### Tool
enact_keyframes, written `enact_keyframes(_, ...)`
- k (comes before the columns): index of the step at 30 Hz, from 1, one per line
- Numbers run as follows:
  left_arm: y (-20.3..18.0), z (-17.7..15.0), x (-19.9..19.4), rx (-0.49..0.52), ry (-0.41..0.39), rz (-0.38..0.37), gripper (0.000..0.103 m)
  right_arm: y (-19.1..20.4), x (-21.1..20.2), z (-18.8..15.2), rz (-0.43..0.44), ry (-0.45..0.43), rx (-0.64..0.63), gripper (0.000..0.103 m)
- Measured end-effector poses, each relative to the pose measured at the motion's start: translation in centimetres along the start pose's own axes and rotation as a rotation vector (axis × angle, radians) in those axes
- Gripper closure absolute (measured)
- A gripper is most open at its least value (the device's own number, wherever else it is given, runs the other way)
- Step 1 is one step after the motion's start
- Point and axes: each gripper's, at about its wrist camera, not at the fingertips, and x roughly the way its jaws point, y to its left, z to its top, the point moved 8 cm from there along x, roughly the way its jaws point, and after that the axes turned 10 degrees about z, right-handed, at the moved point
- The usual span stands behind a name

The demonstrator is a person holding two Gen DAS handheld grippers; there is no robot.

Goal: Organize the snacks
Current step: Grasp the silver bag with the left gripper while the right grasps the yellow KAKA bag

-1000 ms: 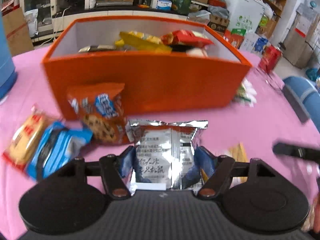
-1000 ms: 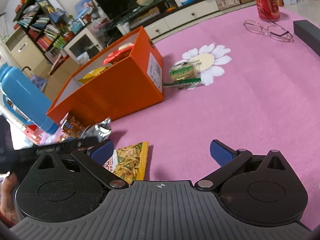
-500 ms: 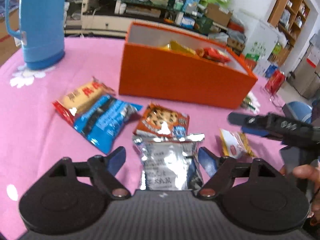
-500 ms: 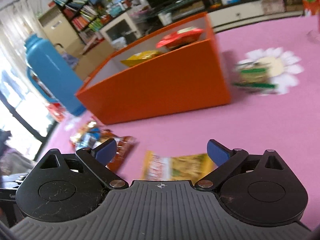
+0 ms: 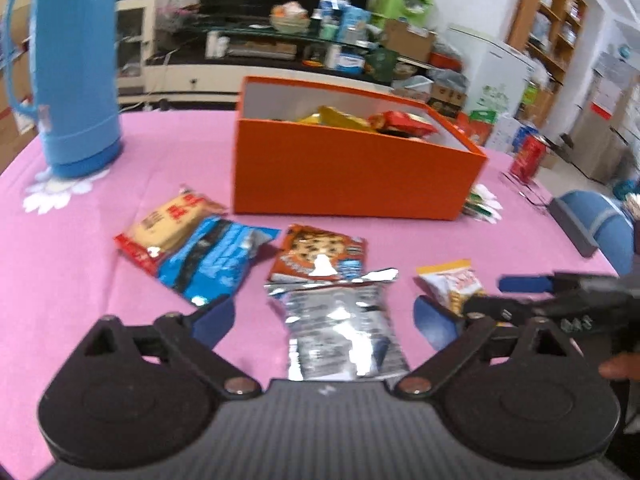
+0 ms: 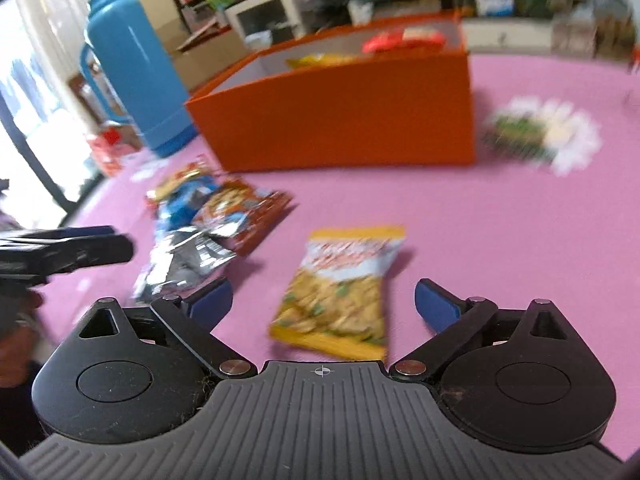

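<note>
An orange box [image 5: 352, 176] with several snack packs inside stands on the pink table; it also shows in the right wrist view [image 6: 344, 120]. My left gripper [image 5: 324, 320] is open, its jaws either side of a silver pack [image 5: 340, 320] lying flat. Beyond it lie a cookie pack [image 5: 320, 252], a blue pack [image 5: 212, 260] and a red-and-tan pack [image 5: 168, 220]. My right gripper [image 6: 324, 304] is open around the near end of a yellow pack [image 6: 340, 284], which also shows in the left wrist view [image 5: 452, 284].
A blue thermos [image 5: 76, 68] stands at the far left. A red can [image 5: 528, 156] and glasses [image 5: 524, 188] are at the far right. A small green pack [image 6: 520, 136] lies right of the box. A blue chair [image 5: 596, 220] is beyond the table edge.
My left gripper let go of the silver pack, opened wide and drew back from the box. My right gripper swung left and now frames the yellow pack.
</note>
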Motion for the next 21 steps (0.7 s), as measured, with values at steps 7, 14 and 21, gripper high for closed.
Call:
enact_keyframes(7,-1.7,-1.0,1.7,0.102,0.046,0.056,0.007,0.2,2.5,0.5,-0.046,0.049,-0.055,0.025)
enact_keyframes(14,-2.5,-2.7,3.5,0.145,0.124,0.048,0.039,0.0,3.1,0.2,-0.139,0.067,-0.146,0.065)
enact_keyframes(21,-2.8,-4.0,1.8,0.216,0.142,0.041,0.031,-2.3,0.0,-0.8,-0.183,0.055,-0.077,0.059)
